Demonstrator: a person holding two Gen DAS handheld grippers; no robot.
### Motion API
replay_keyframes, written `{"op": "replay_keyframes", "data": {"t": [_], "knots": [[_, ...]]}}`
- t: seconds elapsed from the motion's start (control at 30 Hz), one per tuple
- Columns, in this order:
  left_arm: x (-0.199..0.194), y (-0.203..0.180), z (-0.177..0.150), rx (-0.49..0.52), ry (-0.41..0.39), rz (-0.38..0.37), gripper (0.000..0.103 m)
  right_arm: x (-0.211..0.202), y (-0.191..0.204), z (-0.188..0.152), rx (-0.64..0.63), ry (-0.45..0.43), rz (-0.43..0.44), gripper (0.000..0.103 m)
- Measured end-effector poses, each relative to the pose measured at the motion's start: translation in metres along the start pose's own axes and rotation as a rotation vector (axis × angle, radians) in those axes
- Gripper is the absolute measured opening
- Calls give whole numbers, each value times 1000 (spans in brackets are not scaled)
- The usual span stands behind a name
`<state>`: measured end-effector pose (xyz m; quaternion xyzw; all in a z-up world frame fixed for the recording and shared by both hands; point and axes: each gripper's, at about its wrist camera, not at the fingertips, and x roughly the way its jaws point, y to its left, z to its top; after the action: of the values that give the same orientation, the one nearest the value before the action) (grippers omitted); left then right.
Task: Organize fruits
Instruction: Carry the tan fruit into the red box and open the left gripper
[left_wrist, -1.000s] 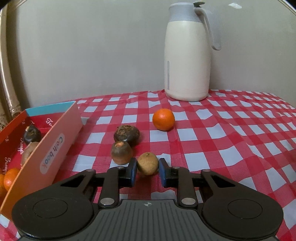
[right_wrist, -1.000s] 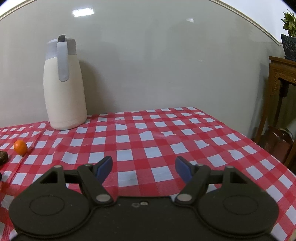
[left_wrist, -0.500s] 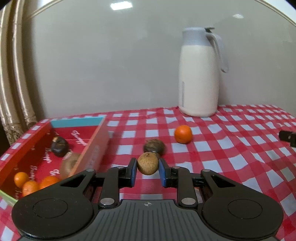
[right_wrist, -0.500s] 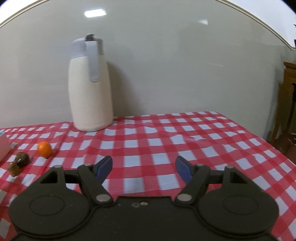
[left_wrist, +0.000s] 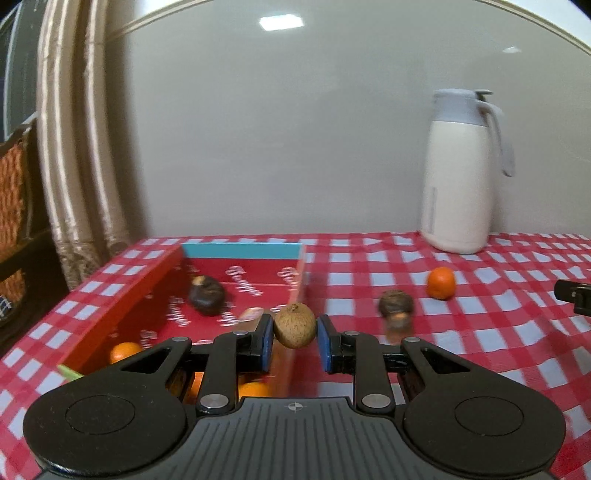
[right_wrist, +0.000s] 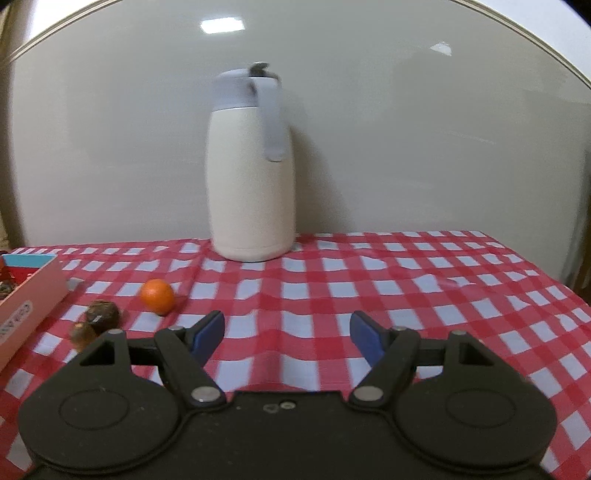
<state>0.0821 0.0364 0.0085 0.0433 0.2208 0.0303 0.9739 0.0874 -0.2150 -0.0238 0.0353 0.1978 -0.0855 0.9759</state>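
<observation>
L gripper (left_wrist: 294, 341) clamped on a small brown fruit (left_wrist: 294, 325), held above the near right wall of the red box (left_wrist: 122, 295).
R gripper (right_wrist: 287, 332) wide apart, nothing in it. Box holds a dark fruit (left_wrist: 207, 295) & oranges (left_wrist: 123, 350). On the checked cloth (right_wrist: 406, 295): orange (right_wrist: 157, 295) near two brown fruits (right_wrist: 102, 314), white jug (right_wrist: 251, 166) at the back by the wall.

The left gripper's body (left_wrist: 294, 332) hides the red box's (left_wrist: 122, 302) near end, leaving only slivers of the orange fruits (left_wrist: 123, 351) inside. Two brown fruits (left_wrist: 395, 308) near the tablecloth's middle blur together. The right gripper's tip (left_wrist: 572, 297) is cut off by the left-wrist view's right edge. In the right-wrist view the box (right_wrist: 29, 306) is cropped at the left edge.
</observation>
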Motion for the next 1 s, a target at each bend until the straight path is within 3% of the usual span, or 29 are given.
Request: {"op": "replay_keyframes", "data": {"t": [0.47, 0.77, 0.8, 0.87, 0.9, 0.93, 1.0], "knots": [[20, 69, -17, -89, 63, 119, 26, -1, 49, 0, -47, -14, 86, 74], [23, 65, -19, -96, 63, 125, 27, -2, 47, -1, -50, -13, 85, 75], [23, 65, -19, -96, 62, 129, 30, -2, 46, -1, -49, -13, 86, 75], [22, 65, -19, -103, 60, 136, 47, -2, 47, -1, -51, -14, 88, 75], [21, 66, -19, -112, 55, 130, 73, -3, 47, -1, -51, -15, 90, 75], [20, 66, -19, -118, 43, 135, 82, -3, 47, -1, -52, -16, 90, 75], [16, 64, -18, -110, 20, 147, 82, -3, 46, -1, -49, -16, 90, 75]]}}
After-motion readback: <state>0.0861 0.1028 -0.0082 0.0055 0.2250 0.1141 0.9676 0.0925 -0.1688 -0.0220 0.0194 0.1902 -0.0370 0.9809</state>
